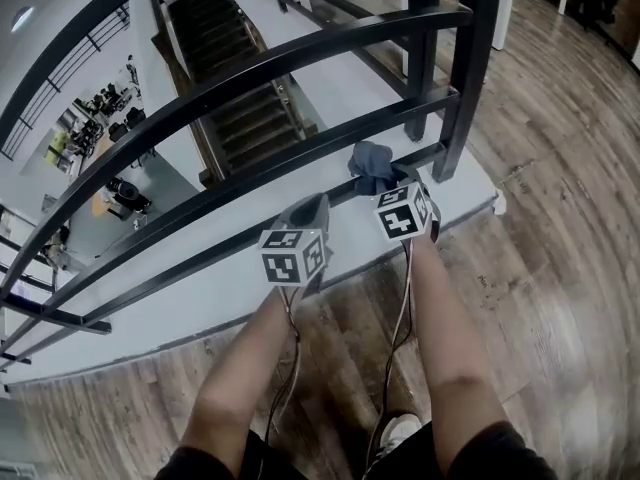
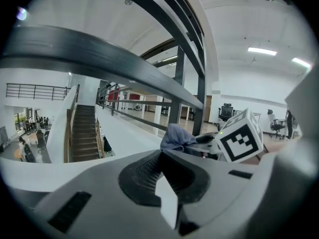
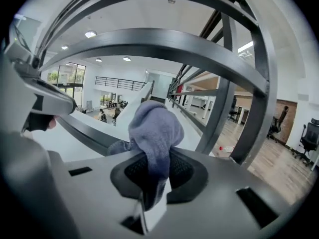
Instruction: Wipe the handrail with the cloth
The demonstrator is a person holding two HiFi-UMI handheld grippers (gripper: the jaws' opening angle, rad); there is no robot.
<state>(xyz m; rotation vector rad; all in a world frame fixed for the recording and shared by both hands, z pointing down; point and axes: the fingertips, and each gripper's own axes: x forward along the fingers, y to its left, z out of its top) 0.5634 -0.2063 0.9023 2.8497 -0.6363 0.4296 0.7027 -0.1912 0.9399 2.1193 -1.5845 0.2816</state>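
Note:
A blue-grey cloth (image 1: 372,166) is bunched against the lowest black bar of the handrail (image 1: 428,156), close to the upright post. My right gripper (image 1: 396,184) is shut on the cloth (image 3: 152,128), which spills up out of its closed jaws (image 3: 152,183) in the right gripper view, with the low bar (image 3: 84,133) just behind it. My left gripper (image 1: 310,210) hangs just to the left, near the same bar, shut with nothing between its pads (image 2: 164,176). From the left gripper view I see the cloth (image 2: 175,137) beside the right gripper's marker cube (image 2: 241,138).
Several curved black bars (image 1: 250,73) rise above the low one, joined to a thick upright post (image 1: 470,78) on the right. Beyond the railing there is a drop to a staircase (image 1: 240,98) and a lower floor. A wooden floor (image 1: 560,268) lies under my arms.

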